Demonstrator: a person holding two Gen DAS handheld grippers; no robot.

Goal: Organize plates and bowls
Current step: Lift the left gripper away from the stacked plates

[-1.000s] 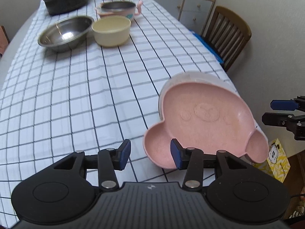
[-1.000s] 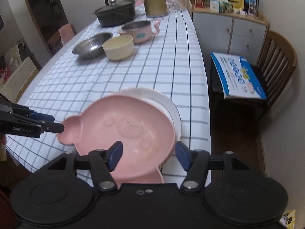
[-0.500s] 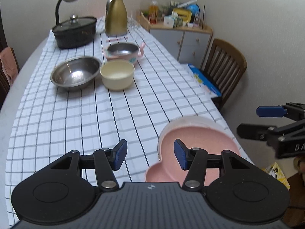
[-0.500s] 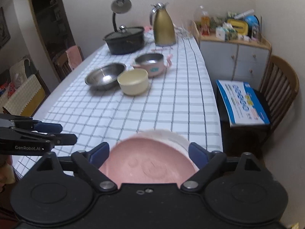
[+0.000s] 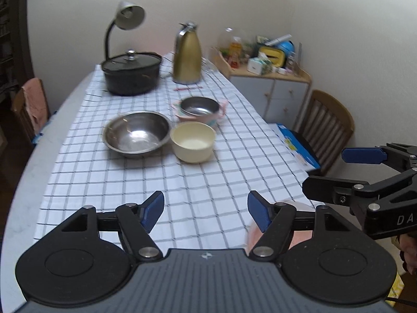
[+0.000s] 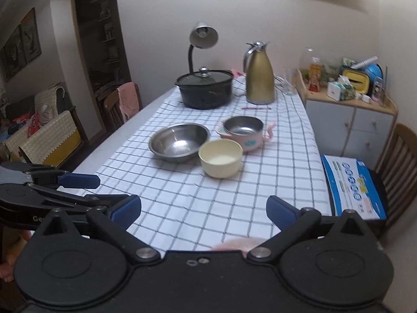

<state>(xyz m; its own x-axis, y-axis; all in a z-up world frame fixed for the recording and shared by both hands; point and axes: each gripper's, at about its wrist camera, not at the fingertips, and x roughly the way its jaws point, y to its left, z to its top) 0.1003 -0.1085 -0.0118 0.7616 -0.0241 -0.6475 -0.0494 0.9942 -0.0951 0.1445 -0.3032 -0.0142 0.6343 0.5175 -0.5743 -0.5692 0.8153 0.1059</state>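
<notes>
A steel bowl [image 5: 136, 132] [image 6: 179, 139], a cream bowl [image 5: 192, 141] [image 6: 221, 157] and a pink handled bowl with a steel liner [image 5: 200, 110] [image 6: 244, 132] stand together at mid table. The pink plate stack sits at the near edge, only a sliver showing behind each gripper body [image 5: 299, 234] [image 6: 234, 243]. My left gripper [image 5: 206, 212] is open and empty above the near table. My right gripper [image 6: 203, 208] is wide open and empty; it also shows at the right of the left wrist view [image 5: 338, 172].
A black lidded pot [image 5: 131, 73], gold thermos [image 5: 187, 54] and desk lamp [image 5: 125, 23] stand at the far end. A wooden chair holding a blue box [image 6: 351, 185] and a cabinet [image 6: 346, 120] are to the right. The checked tablecloth [image 5: 182, 182] covers the table.
Both grippers have pulled back and tilted up from the pink plate, which dropped almost out of view. Both jaws have opened wider. The plate stays on the white plate at the near edge.
</notes>
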